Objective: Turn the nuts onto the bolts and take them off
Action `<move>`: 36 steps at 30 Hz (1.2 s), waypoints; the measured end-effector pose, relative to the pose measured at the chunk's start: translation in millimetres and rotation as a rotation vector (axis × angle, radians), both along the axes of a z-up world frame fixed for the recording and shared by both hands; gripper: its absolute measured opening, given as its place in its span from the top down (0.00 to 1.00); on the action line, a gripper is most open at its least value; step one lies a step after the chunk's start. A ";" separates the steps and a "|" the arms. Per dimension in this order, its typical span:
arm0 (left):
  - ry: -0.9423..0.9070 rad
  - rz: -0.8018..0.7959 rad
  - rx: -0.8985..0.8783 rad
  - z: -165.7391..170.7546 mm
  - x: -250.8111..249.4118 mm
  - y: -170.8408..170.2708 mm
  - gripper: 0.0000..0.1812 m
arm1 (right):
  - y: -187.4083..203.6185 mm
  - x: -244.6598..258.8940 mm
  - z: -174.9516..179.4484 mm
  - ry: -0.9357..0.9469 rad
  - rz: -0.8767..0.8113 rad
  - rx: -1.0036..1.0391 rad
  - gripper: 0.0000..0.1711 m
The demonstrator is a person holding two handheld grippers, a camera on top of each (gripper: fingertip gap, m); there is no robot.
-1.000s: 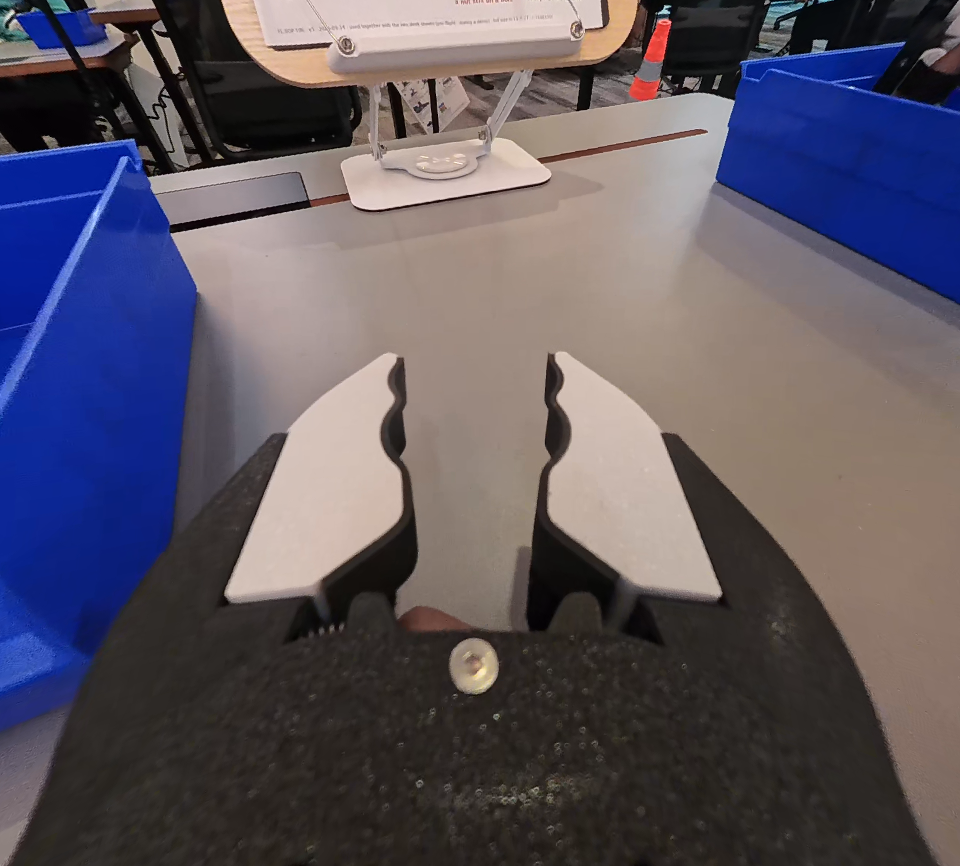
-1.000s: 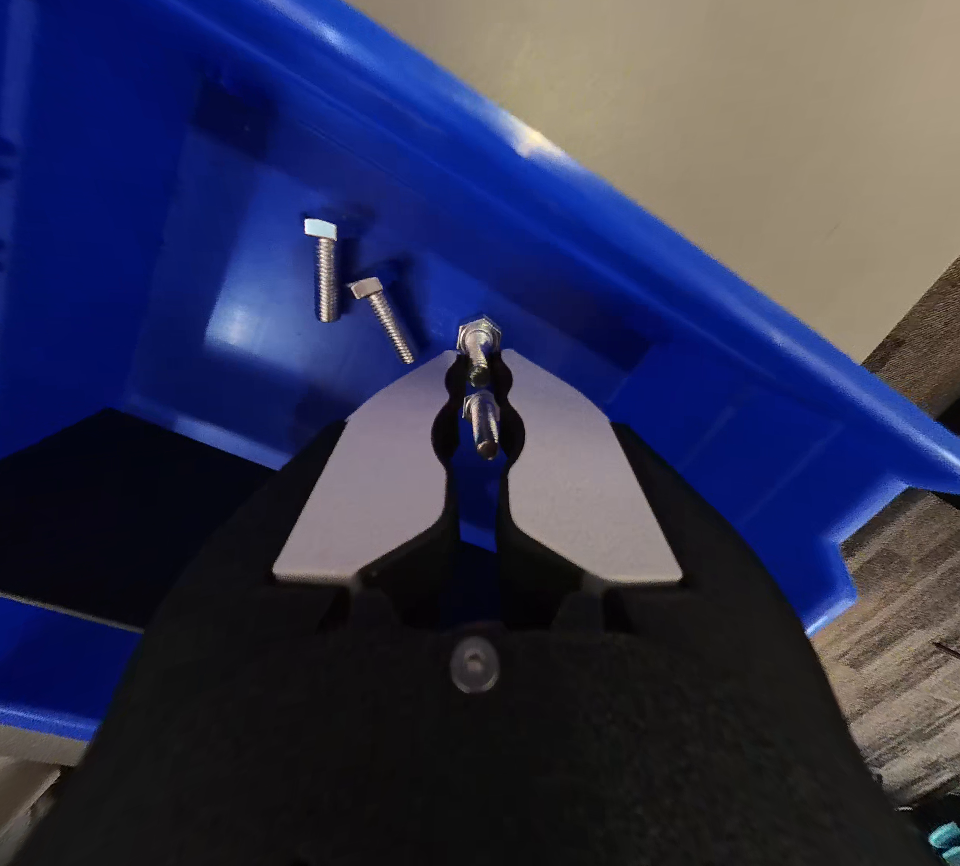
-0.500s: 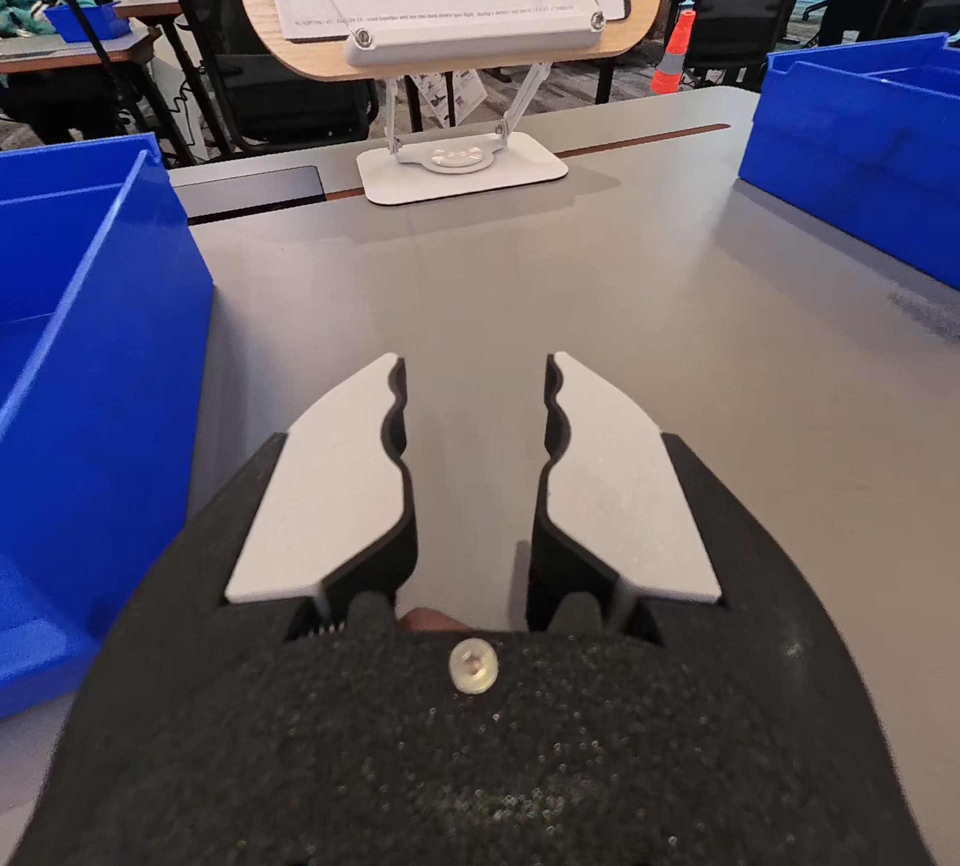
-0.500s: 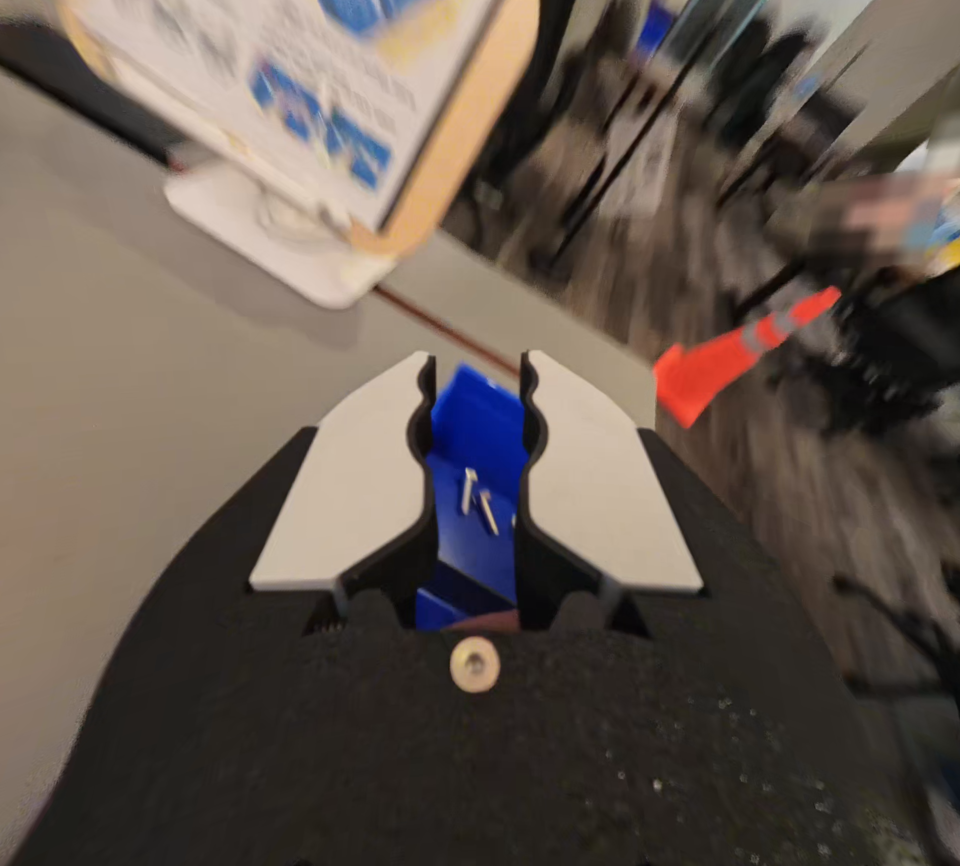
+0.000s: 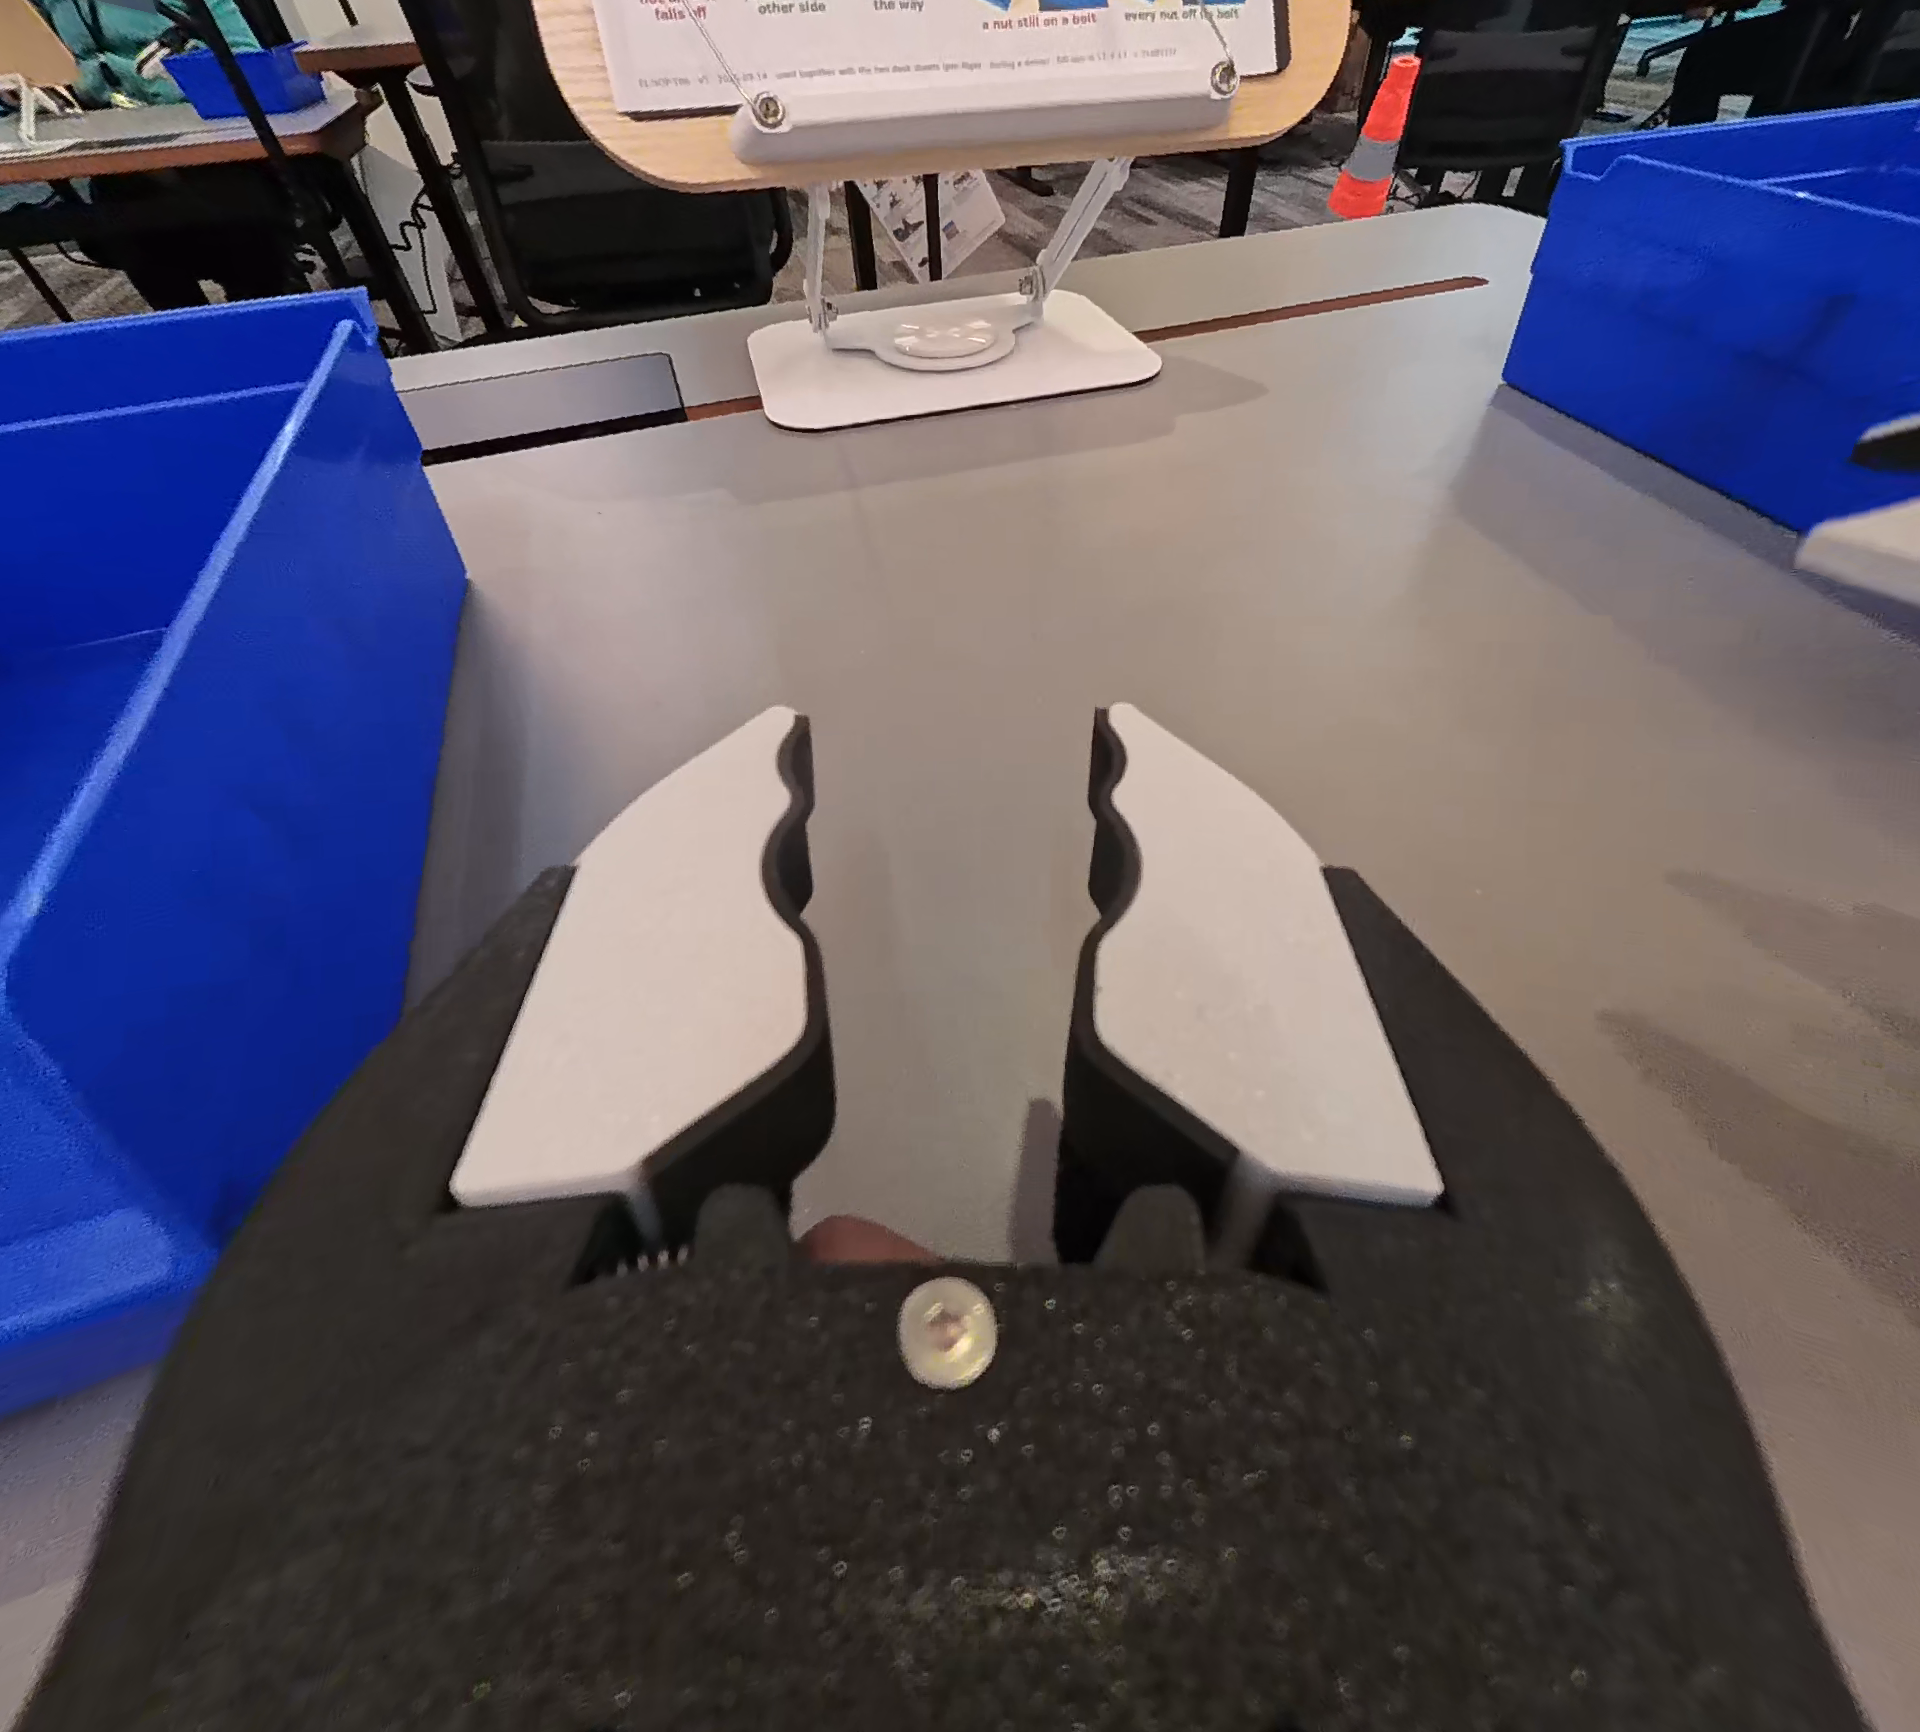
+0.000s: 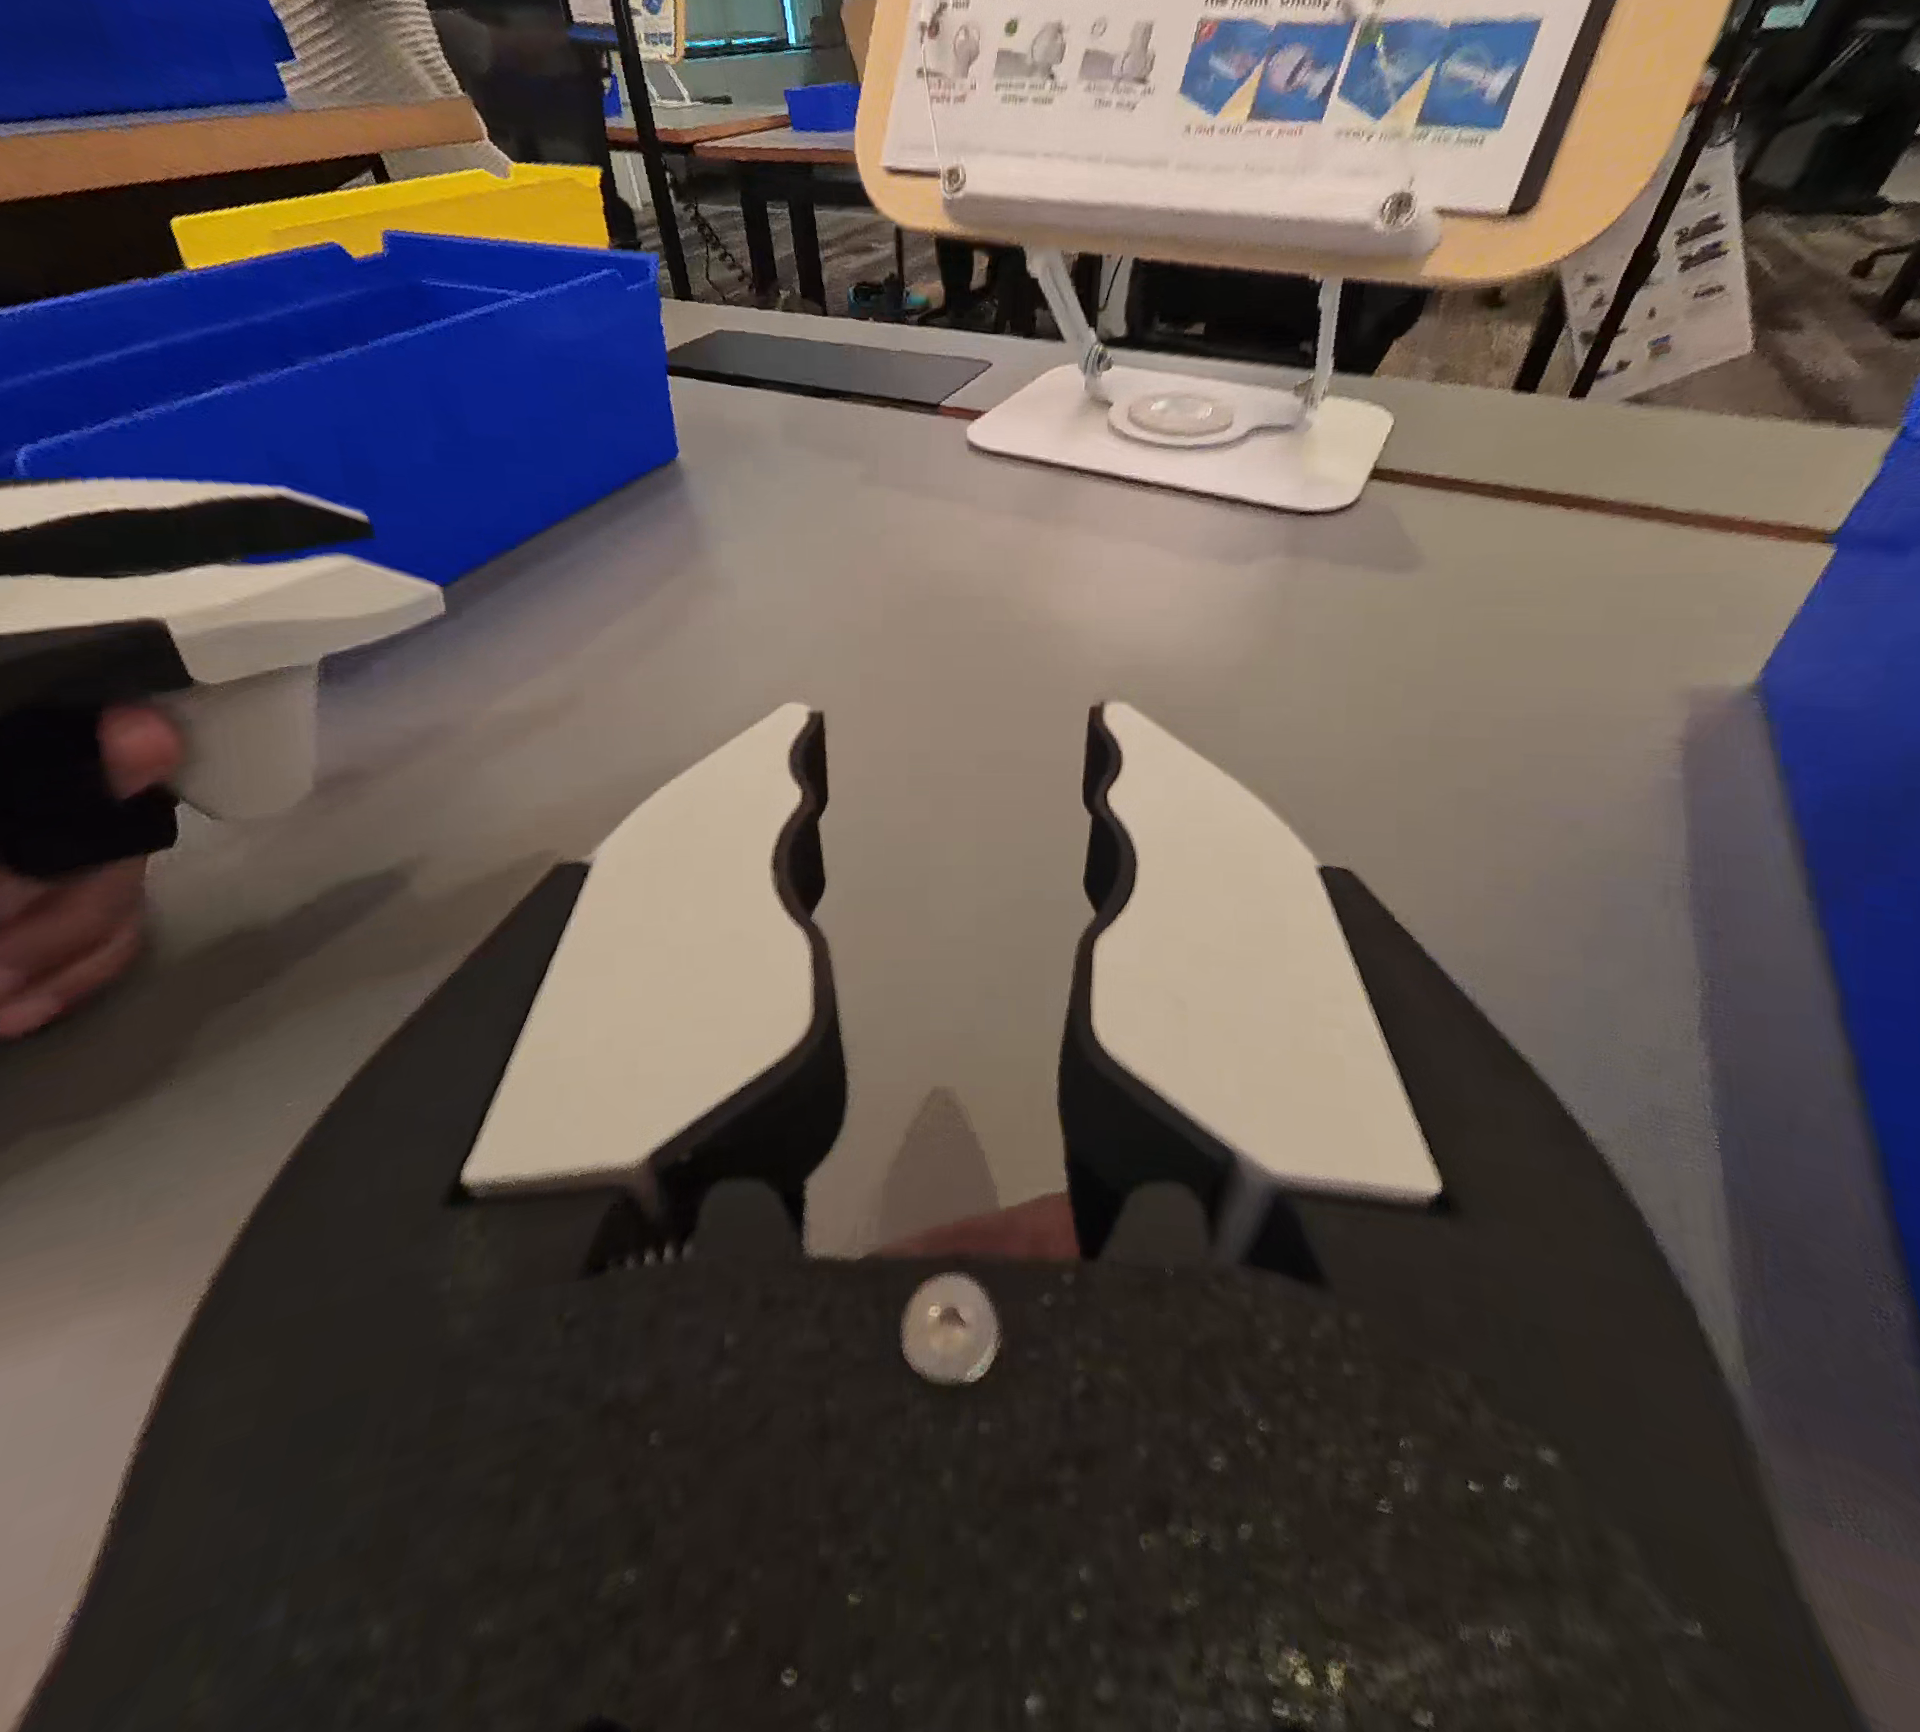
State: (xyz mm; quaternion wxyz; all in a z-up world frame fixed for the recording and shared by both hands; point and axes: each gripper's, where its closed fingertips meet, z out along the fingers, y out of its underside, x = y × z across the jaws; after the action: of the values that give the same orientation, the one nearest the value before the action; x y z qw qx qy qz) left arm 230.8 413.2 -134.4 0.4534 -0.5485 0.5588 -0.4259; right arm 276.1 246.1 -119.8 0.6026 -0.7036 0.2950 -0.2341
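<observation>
Nuts and bolts show in neither view. Left gripper (image 5: 948, 726) and right gripper (image 6: 954, 721) hover over the table (image 5: 1299, 643), jaws apart and empty. Blue bins (image 5: 208, 695) flank both frames.

Black gripper (image 5: 948, 737) bodies, white wavy-edged fingers (image 6: 675, 955), one silver screw (image 6: 950, 1335) each

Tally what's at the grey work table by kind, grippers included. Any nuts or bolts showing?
Blue bins: 2, left bin and right bin
Document stand: 1
Grippers: 2, left gripper and right gripper, both open
Nuts, bolts: 0 in view
Total: 5
</observation>
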 end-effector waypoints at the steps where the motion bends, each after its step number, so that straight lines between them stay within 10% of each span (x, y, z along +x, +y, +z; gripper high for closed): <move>1: -0.004 0.001 -0.002 0.5 -0.2 0.3 0.72 | 1.6 -1.0 -5.5 0.020 -0.002 0.008 0.72; 36: 0.042 -0.006 0.037 -6.6 3.5 -3.3 0.72 | 0.0 -5.1 -16.5 0.062 -0.039 -0.017 0.76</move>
State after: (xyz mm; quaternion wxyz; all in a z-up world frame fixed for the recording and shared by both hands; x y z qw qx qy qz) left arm 234.3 409.9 -141.0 0.4504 -0.5471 0.5775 -0.4053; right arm 271.0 246.1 -136.4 0.5826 -0.7096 0.3251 -0.2265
